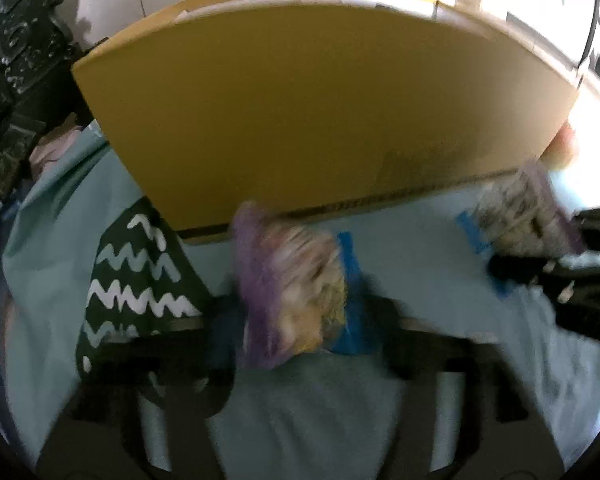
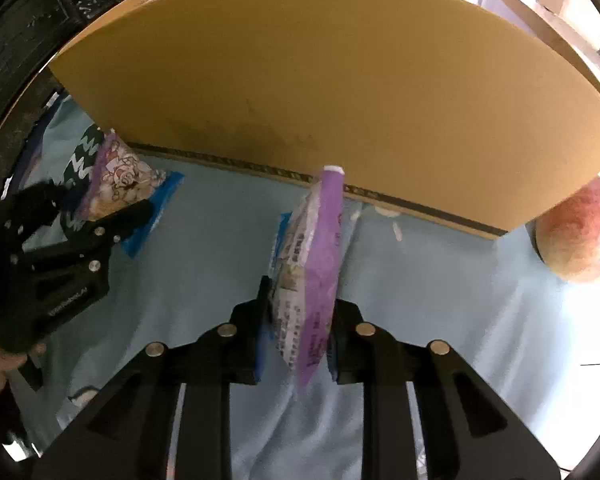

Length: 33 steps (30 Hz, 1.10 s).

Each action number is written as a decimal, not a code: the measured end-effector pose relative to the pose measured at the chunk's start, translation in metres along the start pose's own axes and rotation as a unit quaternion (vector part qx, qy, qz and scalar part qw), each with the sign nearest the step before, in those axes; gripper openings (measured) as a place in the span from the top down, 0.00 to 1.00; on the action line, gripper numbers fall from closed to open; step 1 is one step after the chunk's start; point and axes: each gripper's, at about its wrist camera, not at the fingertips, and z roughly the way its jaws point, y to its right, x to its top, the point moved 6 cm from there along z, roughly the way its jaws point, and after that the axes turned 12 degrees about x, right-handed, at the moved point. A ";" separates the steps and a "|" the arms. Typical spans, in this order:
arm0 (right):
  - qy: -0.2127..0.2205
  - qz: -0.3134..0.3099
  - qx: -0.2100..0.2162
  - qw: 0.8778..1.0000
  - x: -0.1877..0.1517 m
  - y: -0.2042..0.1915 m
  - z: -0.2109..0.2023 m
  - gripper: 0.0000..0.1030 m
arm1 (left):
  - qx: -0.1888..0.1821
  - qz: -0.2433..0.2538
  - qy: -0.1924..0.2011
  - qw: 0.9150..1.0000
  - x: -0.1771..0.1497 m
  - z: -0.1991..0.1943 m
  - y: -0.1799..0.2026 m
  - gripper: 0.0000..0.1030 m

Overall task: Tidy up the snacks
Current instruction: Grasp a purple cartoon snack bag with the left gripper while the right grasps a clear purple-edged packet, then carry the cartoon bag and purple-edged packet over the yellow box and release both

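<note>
Both grippers clamped on purple snack packets: left gripper (image 1: 296,332), blurry but seemingly gripped; right gripper (image 2: 300,340). Lift clear over cardboard box (image 2: 340,80) wall at twelve o'clock before release.

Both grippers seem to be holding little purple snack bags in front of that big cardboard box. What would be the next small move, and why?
Probably lift both over the box wall. Each hand-held gripper, right and left, is clamped on a purple snack packet, yet both sit low against the cardboard box, whose open top is above them.
</note>
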 end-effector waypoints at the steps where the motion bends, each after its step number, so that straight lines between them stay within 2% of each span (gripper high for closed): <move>1: 0.006 -0.001 -0.004 1.000 0.002 0.000 -0.003 0.57 | -0.001 -0.006 0.024 1.000 0.006 -0.007 -0.003 0.15; 2: 0.017 0.001 -0.010 1.000 0.005 0.001 -0.007 0.51 | -0.001 -0.005 0.039 0.999 0.010 -0.013 -0.002 0.13; 3: 0.029 0.004 -0.013 0.999 0.008 0.001 -0.010 0.41 | 0.000 -0.001 0.045 0.999 0.013 -0.013 -0.006 0.07; 5: 0.035 0.007 -0.014 0.999 0.014 0.003 -0.009 0.37 | 0.009 0.021 0.043 0.999 0.016 -0.010 0.000 0.06; 7: 0.021 0.001 -0.030 0.999 0.016 0.002 0.000 0.28 | 0.023 0.048 0.027 0.998 0.015 0.002 0.007 0.05; 9: 0.007 -0.006 -0.041 0.999 0.014 0.004 0.010 0.26 | 0.050 0.073 -0.002 0.996 0.010 0.023 0.007 0.02; 11: 0.005 -0.010 -0.040 0.999 0.012 0.004 0.018 0.23 | 0.041 0.046 0.000 0.998 0.012 0.028 -0.002 0.02; 12: 0.009 -0.013 -0.042 0.999 0.011 0.003 0.018 0.23 | 0.032 0.039 -0.001 0.999 0.012 0.029 -0.003 0.07; 13: 0.010 -0.015 -0.042 0.999 0.010 0.003 0.016 0.27 | 0.017 0.043 0.003 0.999 0.012 0.026 0.000 0.22; 14: 0.012 -0.011 -0.039 0.999 0.010 0.003 0.014 0.31 | 0.005 0.055 0.012 0.998 0.012 0.022 0.005 0.32; 15: 0.014 -0.006 -0.037 0.999 0.009 0.004 0.010 0.45 | -0.004 0.072 0.019 0.997 0.011 0.017 0.011 0.49; 16: 0.015 0.006 -0.030 0.999 0.009 0.009 0.005 0.60 | -0.010 0.083 0.021 0.996 0.009 0.013 0.015 0.56; 17: 0.020 0.027 -0.014 0.999 0.008 0.013 0.000 0.69 | -0.024 0.077 0.019 0.997 0.008 0.010 0.016 0.57; 18: 0.019 0.045 0.004 0.999 0.006 0.016 -0.004 0.83 | -0.039 0.064 0.017 0.997 0.007 0.008 0.014 0.57; 21: 0.027 0.060 0.020 0.998 -0.003 0.022 -0.017 0.83 | -0.072 0.012 0.018 0.997 0.004 -0.003 -0.001 0.57; 24: 0.041 0.069 0.038 0.996 -0.010 0.016 -0.030 0.83 | -0.080 -0.019 0.020 0.996 0.003 -0.011 -0.011 0.57; 29: 0.070 0.078 0.058 0.993 -0.035 0.023 -0.071 0.83 | -0.083 -0.024 0.037 0.996 0.006 -0.030 -0.015 0.57; 31: 0.076 0.079 0.060 0.992 -0.033 0.030 -0.084 0.83 | -0.082 -0.019 0.045 0.995 -0.004 -0.054 0.000 0.57; 33: 0.084 0.080 0.063 0.991 -0.029 0.029 -0.090 0.83 | -0.082 -0.017 0.053 0.995 0.004 -0.064 -0.001 0.57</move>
